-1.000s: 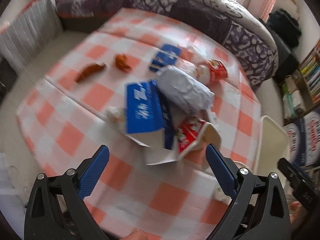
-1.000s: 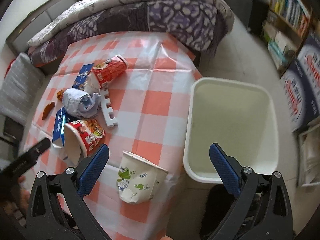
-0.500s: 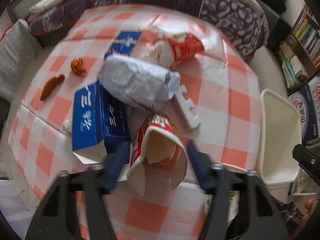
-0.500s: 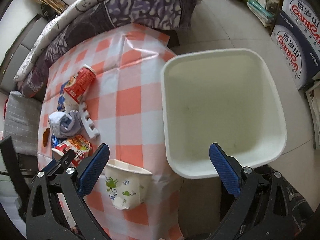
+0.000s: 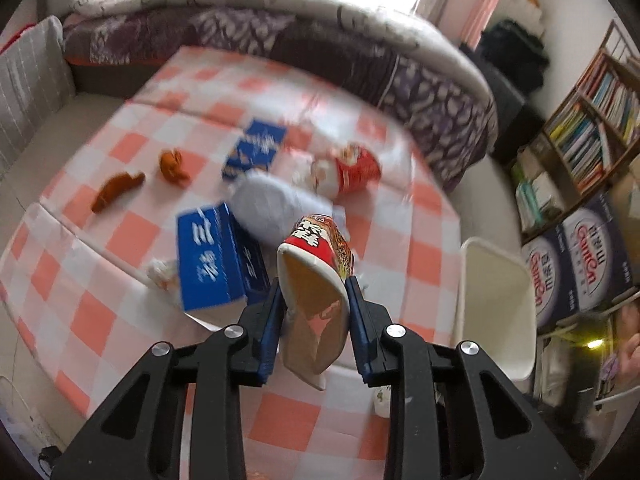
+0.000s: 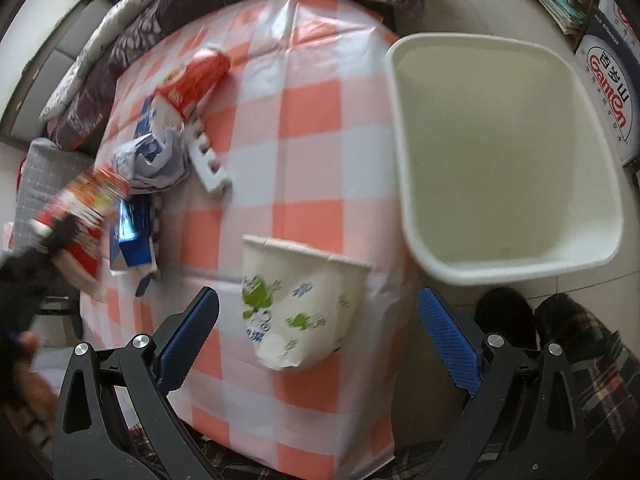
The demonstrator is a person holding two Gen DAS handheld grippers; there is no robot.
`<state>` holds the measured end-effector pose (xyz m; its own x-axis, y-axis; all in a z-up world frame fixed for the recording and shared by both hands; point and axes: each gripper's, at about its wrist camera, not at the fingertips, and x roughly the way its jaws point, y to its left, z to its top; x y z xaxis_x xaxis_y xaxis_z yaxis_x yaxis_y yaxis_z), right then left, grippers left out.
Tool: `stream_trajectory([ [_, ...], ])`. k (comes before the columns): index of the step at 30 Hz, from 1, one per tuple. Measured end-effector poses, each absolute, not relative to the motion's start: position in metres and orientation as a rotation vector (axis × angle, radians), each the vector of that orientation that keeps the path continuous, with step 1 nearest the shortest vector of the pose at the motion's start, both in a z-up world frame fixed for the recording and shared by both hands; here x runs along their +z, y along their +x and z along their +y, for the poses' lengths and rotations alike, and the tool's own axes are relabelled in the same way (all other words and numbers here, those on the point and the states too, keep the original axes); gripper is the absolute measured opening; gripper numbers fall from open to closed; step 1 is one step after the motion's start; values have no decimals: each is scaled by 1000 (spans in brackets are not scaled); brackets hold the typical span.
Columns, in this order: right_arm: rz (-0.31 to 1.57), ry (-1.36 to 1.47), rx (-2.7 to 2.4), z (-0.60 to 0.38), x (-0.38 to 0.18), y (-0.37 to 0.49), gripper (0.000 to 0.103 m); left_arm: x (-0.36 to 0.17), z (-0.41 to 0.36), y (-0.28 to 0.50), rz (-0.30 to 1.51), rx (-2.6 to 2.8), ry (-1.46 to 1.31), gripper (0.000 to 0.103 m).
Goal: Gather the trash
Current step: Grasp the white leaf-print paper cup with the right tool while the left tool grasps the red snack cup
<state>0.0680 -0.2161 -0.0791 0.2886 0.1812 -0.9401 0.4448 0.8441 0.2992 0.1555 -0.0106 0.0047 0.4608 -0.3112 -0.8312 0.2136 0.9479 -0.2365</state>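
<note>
Left wrist view: left gripper (image 5: 313, 308) was clamped on the squashed noodle cup (image 5: 316, 280), bin (image 5: 496, 304) off to its right; right gripper (image 6: 318, 334) hung open near the paper cup (image 6: 298, 304).

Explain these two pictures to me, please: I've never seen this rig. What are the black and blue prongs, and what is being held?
Each picture comes from a camera on a hand-held gripper; the prongs are its two fingers. In the left wrist view, the left gripper is shut on a red noodle cup, lifted above the checked tablecloth. In the right wrist view, the right gripper is open, over a white paper cup printed with frogs. Also on the cloth: a blue carton, a crumpled wrapper, another red cup. The white bin stands beside the table.
</note>
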Motion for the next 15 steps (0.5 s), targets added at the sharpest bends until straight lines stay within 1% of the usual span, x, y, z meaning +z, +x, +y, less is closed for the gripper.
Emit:
stream_trajectory([
  [7,1346,540,-221,-193,-104,75,96,25,7,150,990,-332,-136,31],
  [10,1352,526,-215,-185,-109,79,93,27,13,151,992,-329,-151,31],
  [11,1362,525,-207,-182,-112,82,88,26,14,150,992,-328,-153,31],
  [12,1369,525,-203,-181,-114,84,78,26,15,150,992,-328,-154,31],
  [15,1348,500,-203,-178,-111,89,70,24,16,149,995,-326,-149,31],
])
